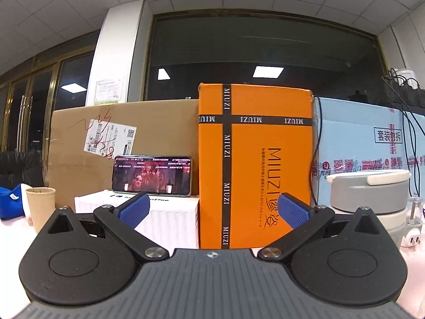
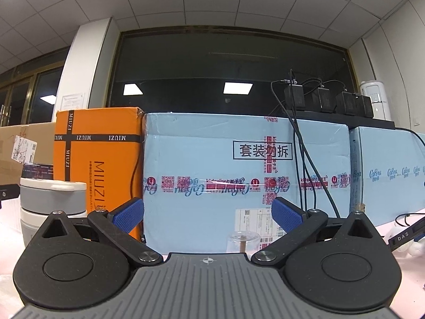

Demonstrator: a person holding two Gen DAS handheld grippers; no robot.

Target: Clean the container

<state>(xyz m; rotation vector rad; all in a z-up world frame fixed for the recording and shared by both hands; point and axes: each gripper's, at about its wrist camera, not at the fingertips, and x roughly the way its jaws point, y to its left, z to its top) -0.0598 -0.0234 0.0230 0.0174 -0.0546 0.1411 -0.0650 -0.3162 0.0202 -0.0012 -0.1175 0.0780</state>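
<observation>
Both grippers, left gripper [image 1: 213, 210] and right gripper [image 2: 207, 214], spread wide and empty; one grey-white container [image 1: 372, 194] at right edge of left view, one paper cup [image 1: 40, 207] lower left, one orange box [image 1: 255, 159] centre.

We see matt black plastic on the left gripper [image 1: 213, 210], with blue fingertip pads [image 1: 134, 208] of a fine dotted texture and shiny metal pivot pins. The container [image 1: 368, 194] looks like smooth grey and white plastic (its finish satin). Behind it, the orange box [image 1: 255, 159] is smooth printed cardboard, the brown carton [image 1: 77, 164] plain matt cardboard, the cup [image 1: 39, 207] brown paper, the phone [image 1: 152, 175] glossy glass.
</observation>
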